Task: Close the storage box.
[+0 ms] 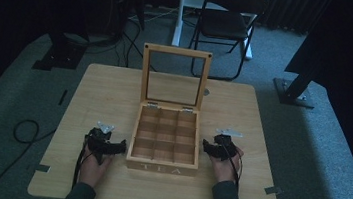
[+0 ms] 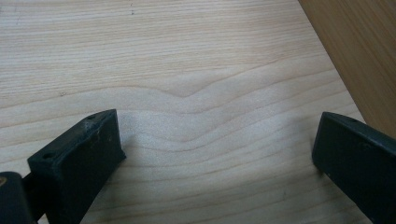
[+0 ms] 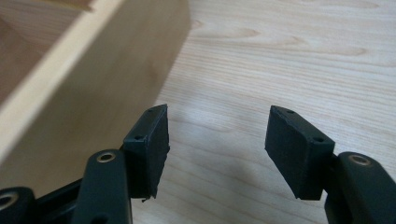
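Low beside tea box [image 1: 164,146], left hand-held gripper [image 1: 115,146] agape, right hand-held gripper [image 1: 210,148] parted

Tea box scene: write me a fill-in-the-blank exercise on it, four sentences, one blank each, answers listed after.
1. The lid of the wooden tea box stands ____.
2. The word on the box's front wall reads ____.
3. The left gripper and the right gripper rest on the table, one on each ____ of the box.
4. Both grippers have their jaws ____, with nothing between them.

Missing words: open; TEA; side; open
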A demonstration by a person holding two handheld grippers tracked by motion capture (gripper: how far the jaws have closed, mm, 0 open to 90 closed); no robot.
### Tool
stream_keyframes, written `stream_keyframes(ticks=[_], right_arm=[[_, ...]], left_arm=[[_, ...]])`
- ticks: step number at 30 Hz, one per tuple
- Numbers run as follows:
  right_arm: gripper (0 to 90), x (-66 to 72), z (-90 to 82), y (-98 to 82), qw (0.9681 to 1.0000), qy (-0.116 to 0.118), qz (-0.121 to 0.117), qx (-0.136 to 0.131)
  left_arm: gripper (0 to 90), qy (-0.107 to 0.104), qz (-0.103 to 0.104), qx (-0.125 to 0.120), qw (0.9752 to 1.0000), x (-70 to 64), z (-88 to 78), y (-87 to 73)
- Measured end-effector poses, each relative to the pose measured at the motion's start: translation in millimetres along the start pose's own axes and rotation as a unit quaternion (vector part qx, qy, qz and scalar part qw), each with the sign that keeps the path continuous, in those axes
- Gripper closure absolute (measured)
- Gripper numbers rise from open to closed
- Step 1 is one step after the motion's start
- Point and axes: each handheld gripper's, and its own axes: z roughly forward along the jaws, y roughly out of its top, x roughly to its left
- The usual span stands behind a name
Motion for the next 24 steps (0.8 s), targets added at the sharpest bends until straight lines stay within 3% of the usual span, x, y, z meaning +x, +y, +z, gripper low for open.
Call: stream_keyframes(ticks=[5, 9, 24], right_arm=[[43.7, 1.2, -5.7, 5.2, 0.9999, 0.012, -0.006, -0.004], [46.7, 5.2, -8.7, 9.0, 0.9998, 0.009, -0.017, -0.007], [44.5, 16.8, -18.8, 36.3, 0.9985, -0.001, -0.044, -0.031]], left_arm=[[1.6, -0.002, 0.002, 0.000, 1.0000, -0.6, 0.6, 0.5], [1.6, -0.001, 0.002, 0.000, 1.0000, -0.6, 0.6, 0.6], [1.6, -0.002, 0.003, 0.000, 1.0000, -0.5, 0.5, 0.6]])
